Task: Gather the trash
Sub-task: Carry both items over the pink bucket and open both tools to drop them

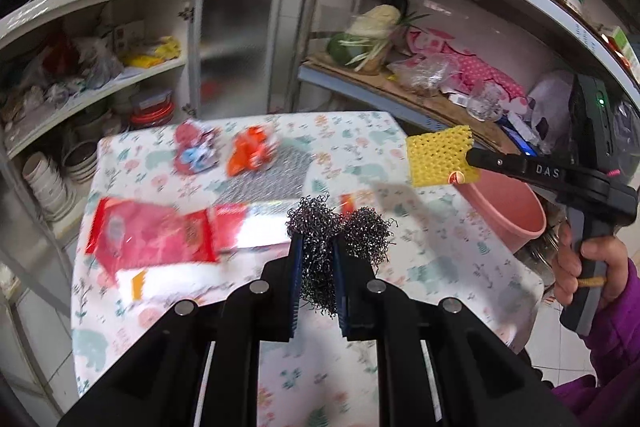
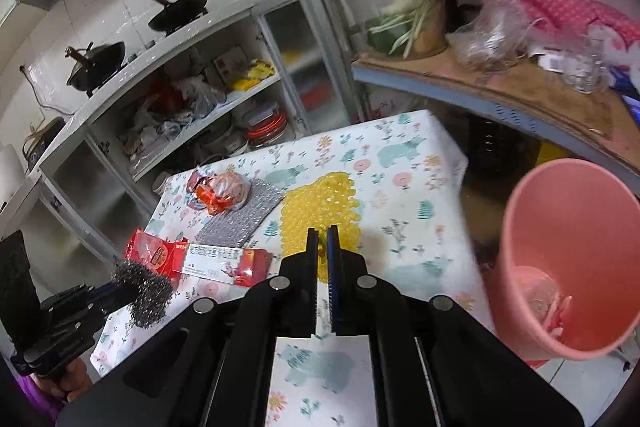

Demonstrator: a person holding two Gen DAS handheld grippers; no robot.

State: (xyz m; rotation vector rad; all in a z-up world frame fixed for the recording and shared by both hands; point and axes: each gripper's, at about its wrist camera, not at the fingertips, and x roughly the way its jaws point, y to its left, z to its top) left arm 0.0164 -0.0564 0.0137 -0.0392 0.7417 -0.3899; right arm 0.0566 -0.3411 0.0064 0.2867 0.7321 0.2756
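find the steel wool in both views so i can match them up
Left wrist: the steel wool sits at centre, clamped between the left gripper fingers, above the table.
Right wrist: the steel wool is at lower left, on the tip of the left gripper, beside the red packet.
Shared landmark: the pink bin, at right in both views.

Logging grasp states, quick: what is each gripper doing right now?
Left gripper: shut on the steel wool scrubber.
Right gripper: shut on the yellow mesh sponge, raised above the table near the pink bin.
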